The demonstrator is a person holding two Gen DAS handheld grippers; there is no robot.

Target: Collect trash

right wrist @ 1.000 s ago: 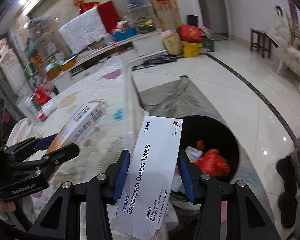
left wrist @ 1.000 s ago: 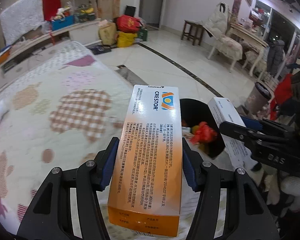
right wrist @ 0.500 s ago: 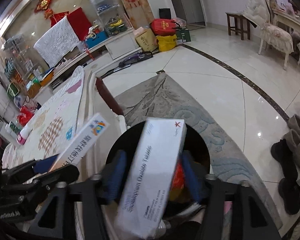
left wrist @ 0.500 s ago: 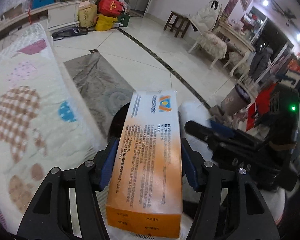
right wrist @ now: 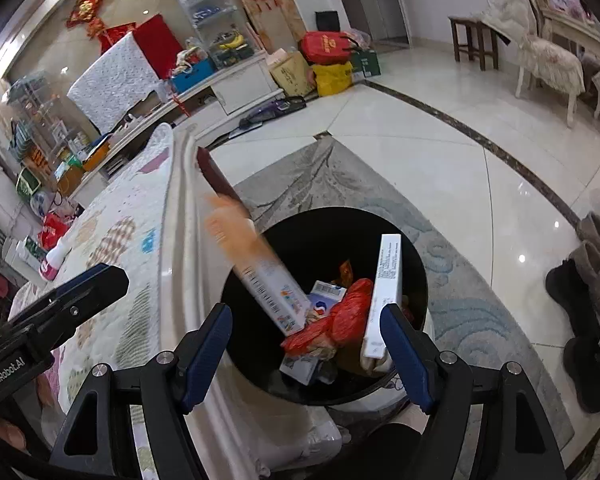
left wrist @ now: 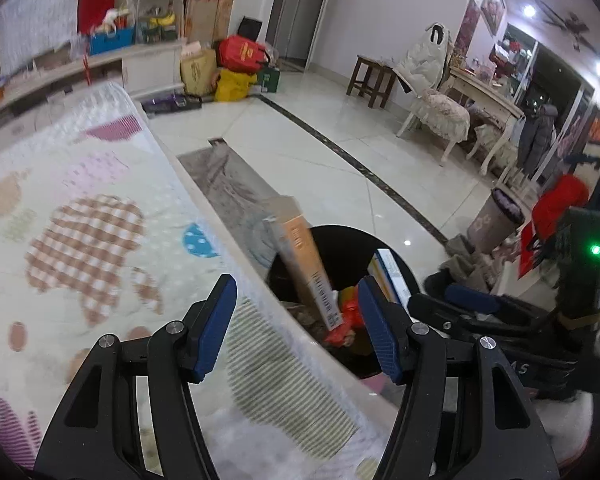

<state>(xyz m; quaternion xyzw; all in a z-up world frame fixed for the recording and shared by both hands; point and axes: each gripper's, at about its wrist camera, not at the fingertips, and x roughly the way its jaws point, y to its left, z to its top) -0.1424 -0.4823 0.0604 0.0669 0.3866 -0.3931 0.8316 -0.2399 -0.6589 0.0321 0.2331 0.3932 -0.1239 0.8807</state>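
Note:
A black trash bin (right wrist: 324, 232) stands on the floor beside the bed; it also shows in the left wrist view (left wrist: 340, 244). The orange medicine box (right wrist: 256, 268) is blurred, falling end-first into the bin, also seen in the left wrist view (left wrist: 306, 264). The white tablet box (right wrist: 386, 292) stands on end inside the bin among red wrappers (right wrist: 340, 320). My left gripper (left wrist: 296, 332) is open and empty above the bed edge. My right gripper (right wrist: 308, 356) is open and empty above the bin.
The patterned bed cover (left wrist: 80, 220) fills the left. A grey rug (right wrist: 380, 184) lies under the bin on the tiled floor. Dark slippers (right wrist: 580, 320) sit at the right. A chair (left wrist: 440, 108) and a stool (left wrist: 370, 76) stand far off.
Both grippers opened and let go of their boxes. The orange box is dropping into the bin and the white box has landed inside it.

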